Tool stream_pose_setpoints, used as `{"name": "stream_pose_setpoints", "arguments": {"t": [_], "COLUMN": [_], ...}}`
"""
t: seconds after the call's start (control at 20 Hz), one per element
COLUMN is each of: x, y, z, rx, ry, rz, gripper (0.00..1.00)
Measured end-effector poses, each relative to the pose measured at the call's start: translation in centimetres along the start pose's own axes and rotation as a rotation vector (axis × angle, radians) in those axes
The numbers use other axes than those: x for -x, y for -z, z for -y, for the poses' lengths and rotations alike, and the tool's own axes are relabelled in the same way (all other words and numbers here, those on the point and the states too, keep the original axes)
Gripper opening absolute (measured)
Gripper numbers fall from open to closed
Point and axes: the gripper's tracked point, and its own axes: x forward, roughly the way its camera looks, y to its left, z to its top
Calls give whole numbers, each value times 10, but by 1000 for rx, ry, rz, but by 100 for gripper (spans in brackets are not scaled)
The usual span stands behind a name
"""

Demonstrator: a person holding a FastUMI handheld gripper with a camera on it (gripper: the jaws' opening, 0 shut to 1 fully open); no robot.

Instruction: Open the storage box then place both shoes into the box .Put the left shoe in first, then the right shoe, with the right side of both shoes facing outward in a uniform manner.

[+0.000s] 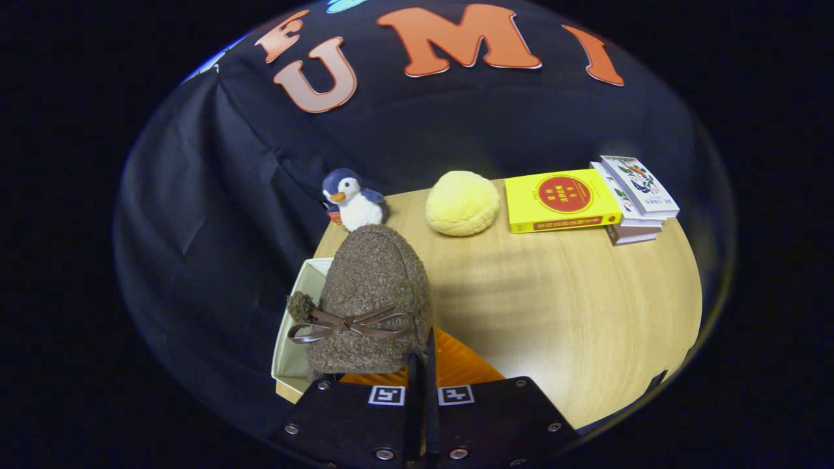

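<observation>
Tongs (422, 365) clenched on the brown fuzzy shoe's (371, 293) rim, lower centre, holding it toe-up over the open storage box (293, 326) for lowering in.

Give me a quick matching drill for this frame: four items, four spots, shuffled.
Things:
1. brown shoe
2. penguin plush
3. yellow round plush
4. yellow book

Places:
A. leaning on the stack of books, beyond the tool
B. at the table's far edge, just behind the shoe's toe
C. held at the tool, over the white box
D. between the penguin and the books

Pairs: 1-C, 2-B, 3-D, 4-A

The tool's fingers stand nearly together on the shoe's rear edge, toe pointing away.
</observation>
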Motion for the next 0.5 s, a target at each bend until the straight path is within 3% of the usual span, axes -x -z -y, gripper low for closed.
{"name": "stream_pose_setpoints", "arguments": {"t": [0.25,0.5], "x": [-35,-69], "y": [16,39], "z": [-63,-69], "rx": [8,33], "ry": [-2,83], "rz": [-53,-96], "gripper": [4,5]}}
